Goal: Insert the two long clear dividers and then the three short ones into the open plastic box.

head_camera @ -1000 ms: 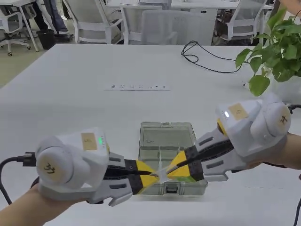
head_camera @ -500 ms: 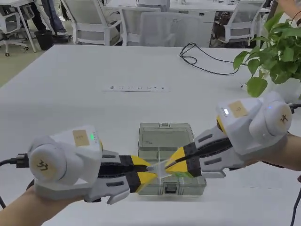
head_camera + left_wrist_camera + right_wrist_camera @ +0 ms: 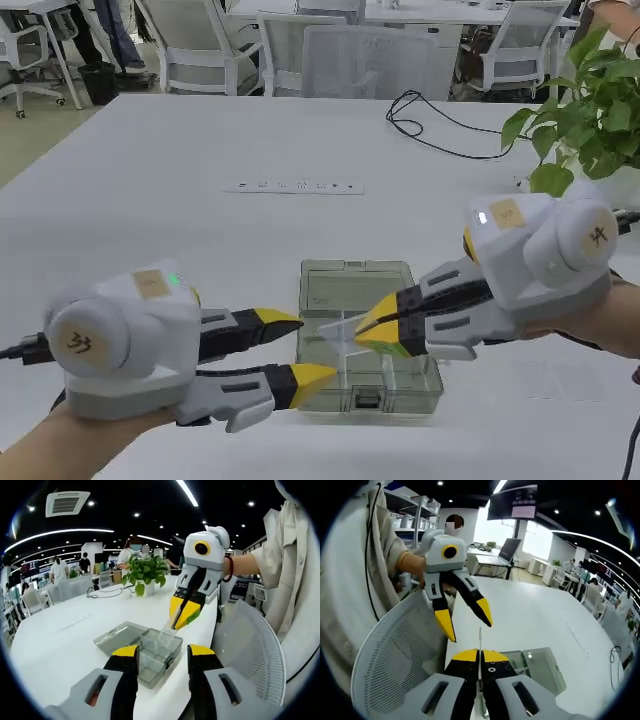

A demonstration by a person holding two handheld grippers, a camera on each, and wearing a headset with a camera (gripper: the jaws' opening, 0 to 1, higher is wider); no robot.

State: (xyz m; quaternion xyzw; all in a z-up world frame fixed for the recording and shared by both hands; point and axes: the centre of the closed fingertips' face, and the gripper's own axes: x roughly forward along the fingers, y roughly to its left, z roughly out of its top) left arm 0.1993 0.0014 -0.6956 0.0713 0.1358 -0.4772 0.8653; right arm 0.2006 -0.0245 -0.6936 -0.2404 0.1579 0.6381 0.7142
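Observation:
The open clear plastic box (image 3: 428, 388) lies on the white table in front of me, lid (image 3: 357, 286) folded back, with clear partitions standing inside. My right gripper (image 3: 366, 331) is shut on a small clear divider (image 3: 340, 329) and holds it just above the box. In the right gripper view the divider (image 3: 480, 639) stands edge-on between the closed jaws of the right gripper (image 3: 480, 655). My left gripper (image 3: 303, 348) is open beside the box's left edge, nothing between its fingers. The left gripper view shows the left gripper (image 3: 164, 654), the box (image 3: 131, 636) and the held divider (image 3: 166, 636).
A thin pale strip (image 3: 292, 186) lies flat farther back on the table. A black cable (image 3: 430, 122) loops at the back right beside a potted plant (image 3: 590, 110). Office chairs (image 3: 300, 50) stand beyond the far edge.
My left gripper has opened, let go of the divider and drawn back to the left. The right gripper keeps the divider and has lifted it slightly.

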